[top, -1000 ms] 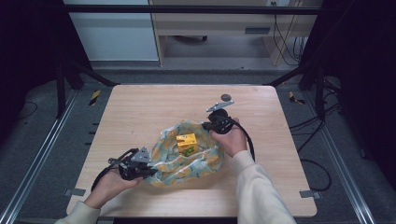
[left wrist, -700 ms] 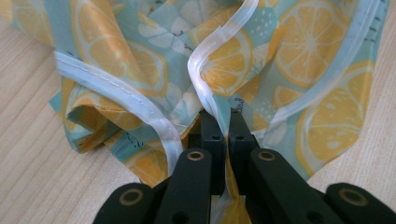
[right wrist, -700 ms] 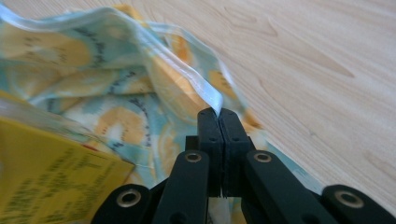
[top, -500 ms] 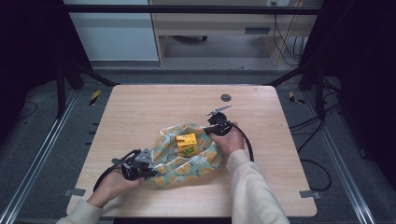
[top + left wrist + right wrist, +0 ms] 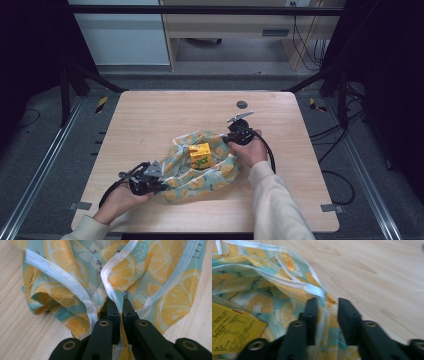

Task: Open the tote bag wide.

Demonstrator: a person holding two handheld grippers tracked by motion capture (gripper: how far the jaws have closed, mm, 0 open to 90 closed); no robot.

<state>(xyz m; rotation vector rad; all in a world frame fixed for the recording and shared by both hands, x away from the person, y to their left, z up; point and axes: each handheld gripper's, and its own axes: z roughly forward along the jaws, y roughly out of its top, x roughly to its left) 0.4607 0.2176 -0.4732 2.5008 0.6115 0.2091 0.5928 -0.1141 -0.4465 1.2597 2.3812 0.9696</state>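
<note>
Your left claw (image 5: 150,179) is sitting at the near-left end of the lemon-print cloth (image 5: 220,172) and is clamping a fold of it. In the left gripper view the jaws are nearly touching, with the white hem (image 5: 110,287) pinched between them.

Your right claw (image 5: 235,137) is working at the far-right edge of the same cloth. Its jaws are standing narrowly apart, with fabric running through the gap (image 5: 325,312). I cannot tell whether they are biting or just straddling it. The frame is blurred, so you are probably moving.

Key geometry: the two claws are facing each other across the cloth on a diagonal, left near, right far. The yellow box (image 5: 200,155) is resting on the cloth between them, closer to your right claw. In the right gripper view its printed face (image 5: 232,332) is lying just beside the left jaw.

Container state: the cloth is bunching up around the box like a loose nest. It is holding only that box and is open on top.

My guess is you are wrapping or bundling. If so, the next pull is depending on the right claw getting a real grip on that far hem before you bring both ends over the box. The bench (image 5: 150,115) around the bundle is bare wood, apart from a small dark disc (image 5: 242,104) beyond your right claw.
</note>
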